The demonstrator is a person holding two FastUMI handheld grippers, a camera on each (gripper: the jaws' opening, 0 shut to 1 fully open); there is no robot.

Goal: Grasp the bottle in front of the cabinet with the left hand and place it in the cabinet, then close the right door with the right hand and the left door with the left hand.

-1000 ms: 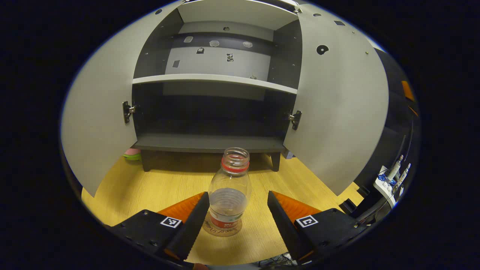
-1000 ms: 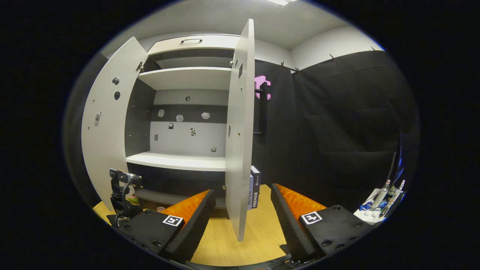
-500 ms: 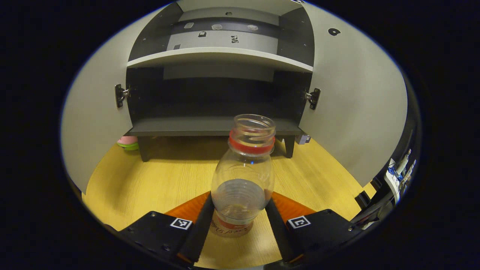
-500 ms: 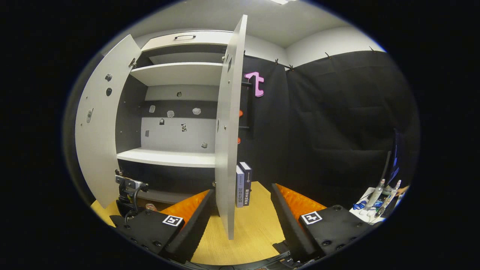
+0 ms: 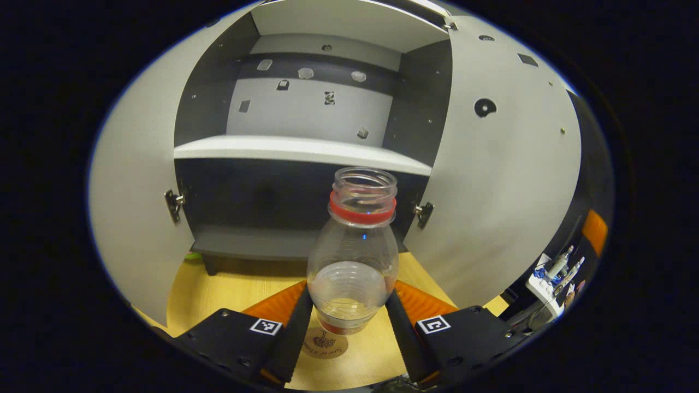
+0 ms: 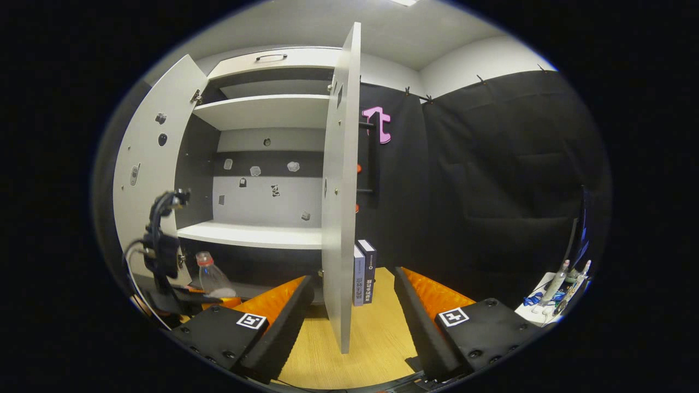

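A clear plastic bottle (image 5: 352, 256) with a red neck ring and no cap hangs upright above the wooden floor, with my left gripper (image 5: 348, 322) shut on its lower body. It is in front of the cabinet (image 5: 306, 153), whose two doors stand wide open. In the right gripper view the bottle (image 6: 210, 278) and the left gripper (image 6: 164, 262) appear at the lower left, before the bottom compartment. My right gripper (image 6: 352, 322) is open, its fingers either side of the right door's (image 6: 339, 191) front edge, not touching it.
The left door (image 5: 139, 180) and right door (image 5: 508, 174) flank the opening. A white shelf (image 5: 295, 150) splits the cabinet. Two upright boxes (image 6: 365, 273) stand by the right door. A small table with bottles (image 6: 554, 289) sits far right.
The left gripper closed on the bottle and lifted it off the floor, toward the cabinet. The right gripper has barely moved.
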